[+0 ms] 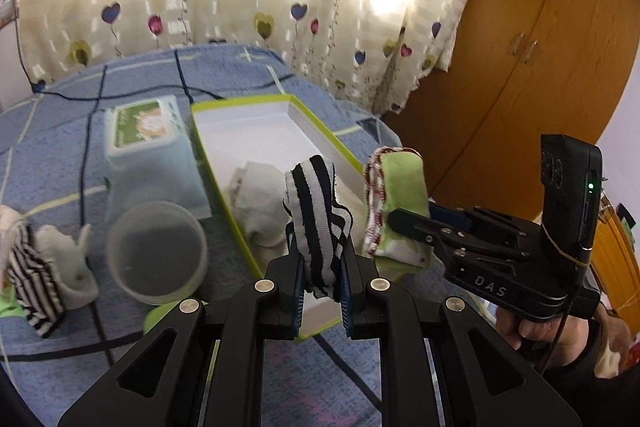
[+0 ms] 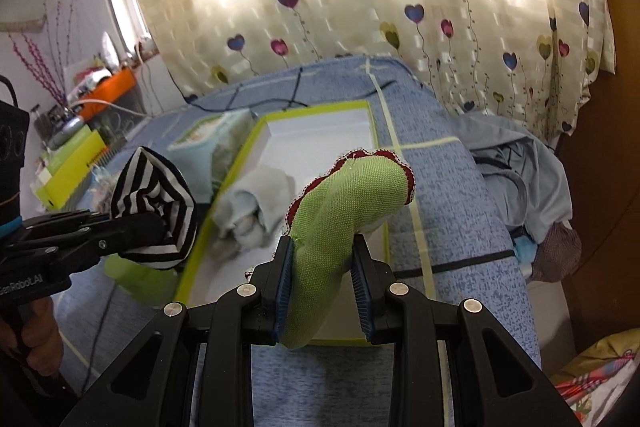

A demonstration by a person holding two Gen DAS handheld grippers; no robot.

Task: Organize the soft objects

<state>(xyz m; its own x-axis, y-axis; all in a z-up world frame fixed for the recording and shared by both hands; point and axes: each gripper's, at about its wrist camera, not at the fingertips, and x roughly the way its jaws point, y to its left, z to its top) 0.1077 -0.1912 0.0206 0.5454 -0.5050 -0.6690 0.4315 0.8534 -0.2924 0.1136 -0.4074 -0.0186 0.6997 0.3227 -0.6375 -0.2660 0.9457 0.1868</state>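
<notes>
My left gripper (image 1: 322,287) is shut on a black-and-white striped sock (image 1: 316,215), which stands up between its pads above the near end of the green-rimmed white box (image 1: 248,125). To its right, my right gripper (image 2: 324,291) is shut on a green sock with red trim (image 2: 344,203), also held over the box (image 2: 316,131). The striped sock (image 2: 156,211) and the left gripper show at the left of the right wrist view; the green sock (image 1: 394,203) shows at the right of the left wrist view. A white sock (image 1: 260,203) lies in the box.
On the blue plaid bedspread (image 1: 52,131) left of the box stand a wipes pack (image 1: 148,139) and a clear round tub (image 1: 158,253). More socks, striped (image 1: 32,283) and white (image 1: 68,259), lie at the far left. A wooden wardrobe (image 1: 532,39) and heart-print curtains (image 2: 360,7) stand behind.
</notes>
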